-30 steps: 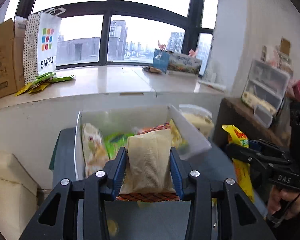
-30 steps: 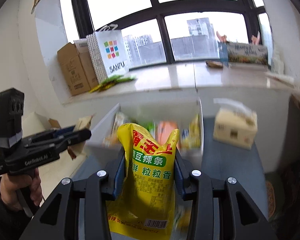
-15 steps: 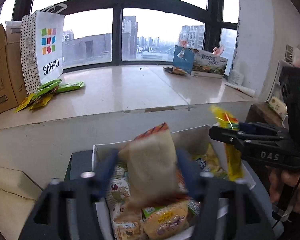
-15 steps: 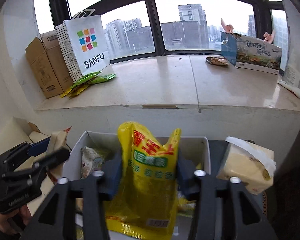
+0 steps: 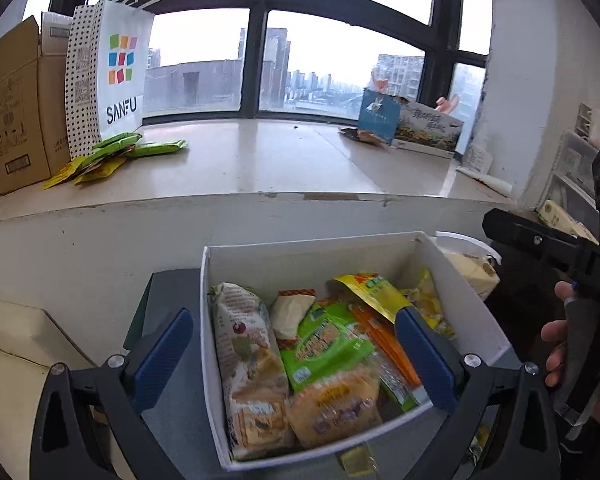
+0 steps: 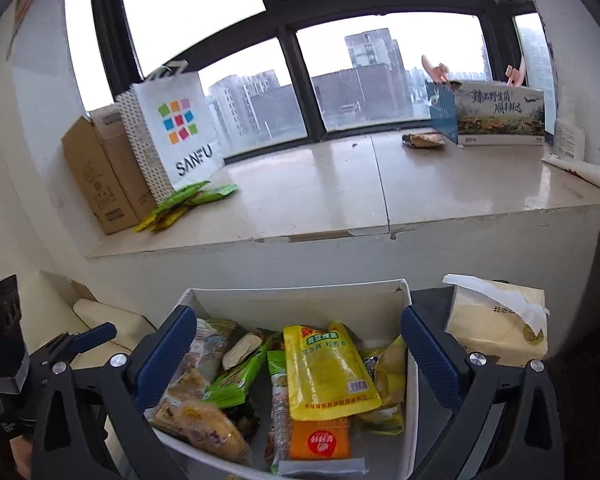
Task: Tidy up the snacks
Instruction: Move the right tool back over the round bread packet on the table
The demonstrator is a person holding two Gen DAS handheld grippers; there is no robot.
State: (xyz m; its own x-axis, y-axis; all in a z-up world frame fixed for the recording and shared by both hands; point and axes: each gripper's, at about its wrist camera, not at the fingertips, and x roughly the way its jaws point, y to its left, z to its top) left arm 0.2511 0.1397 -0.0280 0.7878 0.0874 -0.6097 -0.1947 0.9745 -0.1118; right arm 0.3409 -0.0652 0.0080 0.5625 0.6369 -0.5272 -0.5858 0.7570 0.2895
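L gripper (image 5: 296,354) jaws just opened wide, empty | R gripper (image 6: 300,354) same | yellow pouch (image 6: 326,372) in white box (image 6: 296,306)

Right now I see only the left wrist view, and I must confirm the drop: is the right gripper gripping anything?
Observer: No. The right gripper has just been opening its jaws; they stand wide, gripping nothing.
Operator: Where is the yellow pouch?
Observer: The yellow pouch lies label up on the other packs in the white box.
Operator: Anything beside the box there?
Observer: A tissue pack sits just right of the box, a tissue sticking out.
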